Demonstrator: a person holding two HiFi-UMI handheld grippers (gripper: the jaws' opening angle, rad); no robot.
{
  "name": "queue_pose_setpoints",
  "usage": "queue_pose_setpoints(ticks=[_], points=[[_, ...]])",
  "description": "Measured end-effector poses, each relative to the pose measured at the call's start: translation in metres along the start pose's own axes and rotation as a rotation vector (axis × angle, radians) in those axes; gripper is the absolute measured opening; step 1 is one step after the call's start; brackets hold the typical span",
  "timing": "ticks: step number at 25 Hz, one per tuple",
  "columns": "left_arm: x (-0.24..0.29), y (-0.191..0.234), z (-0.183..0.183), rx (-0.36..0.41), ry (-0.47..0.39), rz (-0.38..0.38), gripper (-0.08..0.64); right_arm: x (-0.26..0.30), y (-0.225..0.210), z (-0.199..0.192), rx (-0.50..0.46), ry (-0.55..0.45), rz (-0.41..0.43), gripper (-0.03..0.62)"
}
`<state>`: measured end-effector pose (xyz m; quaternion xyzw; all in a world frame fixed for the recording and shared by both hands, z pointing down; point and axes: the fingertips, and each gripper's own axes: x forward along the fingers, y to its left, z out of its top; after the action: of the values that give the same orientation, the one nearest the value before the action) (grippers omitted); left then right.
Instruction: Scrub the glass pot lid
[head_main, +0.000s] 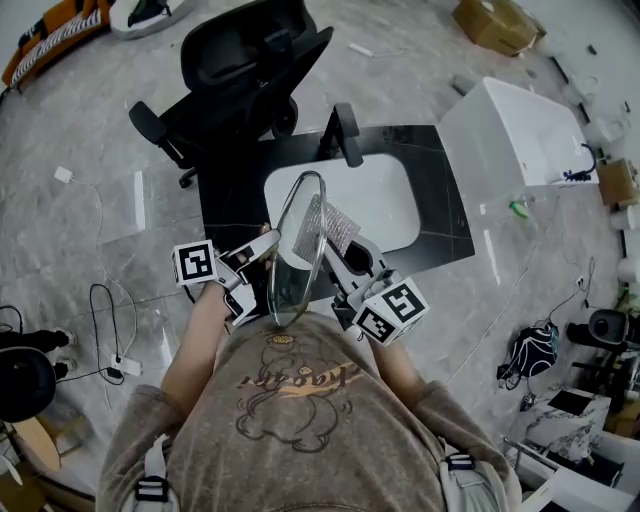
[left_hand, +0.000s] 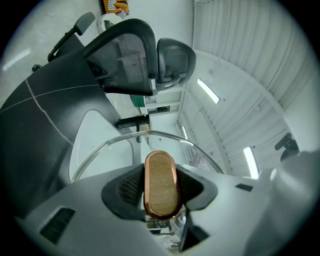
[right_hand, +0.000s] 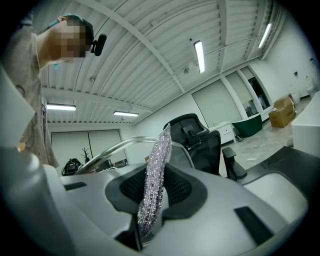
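Note:
The glass pot lid (head_main: 300, 240) stands on edge in the air over the front of the white sink (head_main: 385, 205). My left gripper (head_main: 258, 272) is shut on the lid's copper-rimmed wooden knob (left_hand: 160, 184), which fills the gap between the jaws, and the lid's rim (left_hand: 150, 134) arcs beyond. On the lid's other side, my right gripper (head_main: 345, 268) is shut on a silvery mesh scrubbing pad (head_main: 328, 228). The pad (right_hand: 154, 175) sticks up between the jaws. It lies next to the lid's rim (right_hand: 112, 148); I cannot tell whether they touch.
The sink is set in a black counter (head_main: 225, 195) with a black faucet (head_main: 345, 132) at its back. A black office chair (head_main: 240, 65) stands behind the counter and a white cabinet (head_main: 520, 130) to the right. Cables lie on the floor at the left.

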<state>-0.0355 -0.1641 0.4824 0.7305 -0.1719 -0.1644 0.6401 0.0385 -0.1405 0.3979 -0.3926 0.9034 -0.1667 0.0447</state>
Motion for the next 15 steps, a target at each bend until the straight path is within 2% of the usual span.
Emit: queue_pose_setpoints(ticks=[6,15], points=[[0.007,-0.017,-0.015,-0.001,0.061,-0.084,0.178,0.014,-0.029,-0.002,0.001,-0.013,-0.057,0.086],[0.011,-0.037,-0.015,0.01,0.06,-0.161,0.178,0.043,-0.071,-0.044,0.017,0.094,-0.109,0.086]])
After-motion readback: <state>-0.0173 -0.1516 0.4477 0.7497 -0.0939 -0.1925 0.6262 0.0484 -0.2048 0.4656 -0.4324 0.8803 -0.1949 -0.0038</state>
